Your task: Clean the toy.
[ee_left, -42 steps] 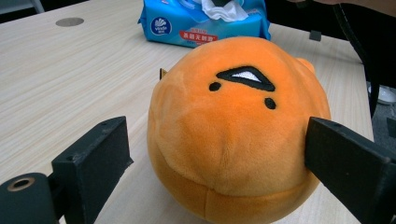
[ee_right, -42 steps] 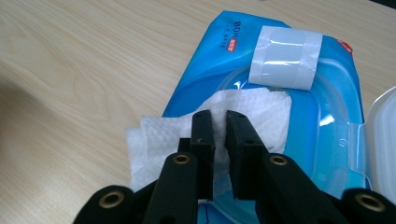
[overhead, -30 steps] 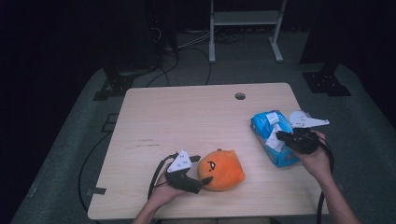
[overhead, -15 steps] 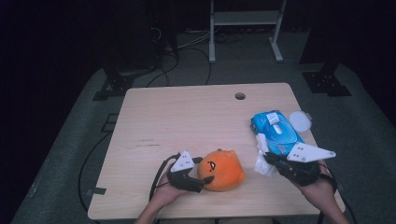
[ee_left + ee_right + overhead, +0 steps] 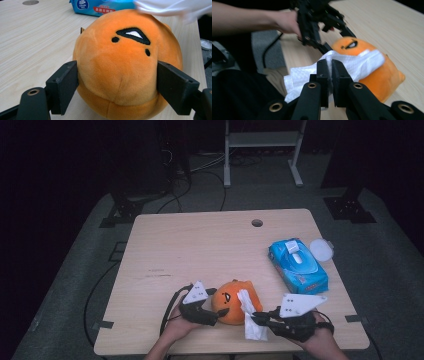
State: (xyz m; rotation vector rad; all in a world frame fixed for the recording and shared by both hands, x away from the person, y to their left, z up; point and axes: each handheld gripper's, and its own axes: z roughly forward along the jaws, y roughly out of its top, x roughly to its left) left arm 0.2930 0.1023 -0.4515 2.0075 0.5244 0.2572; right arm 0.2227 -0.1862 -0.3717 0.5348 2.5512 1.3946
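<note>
A round orange plush toy (image 5: 234, 301) with a stitched face lies near the table's front edge. My left gripper (image 5: 210, 314) is shut on the plush (image 5: 125, 65), one black jaw on each side. My right gripper (image 5: 260, 319) is shut on a white wet wipe (image 5: 251, 316), which drapes across the right side of the plush. In the right gripper view the wipe (image 5: 352, 63) is pinched between the jaws (image 5: 331, 72) and lies on the plush (image 5: 374, 72), with the left gripper (image 5: 322, 47) behind it.
An opened blue wet-wipe pack (image 5: 298, 265) lies at the table's right side, with its white round lid (image 5: 321, 249) beside it. A cable hole (image 5: 257, 223) marks the far middle of the wooden table (image 5: 200, 250). Dark floor, cables and a rack stand beyond.
My right gripper has left the blue pack, come toward the front of the table with a white wipe, and laid it against the orange plush. The left gripper has held the plush still.
</note>
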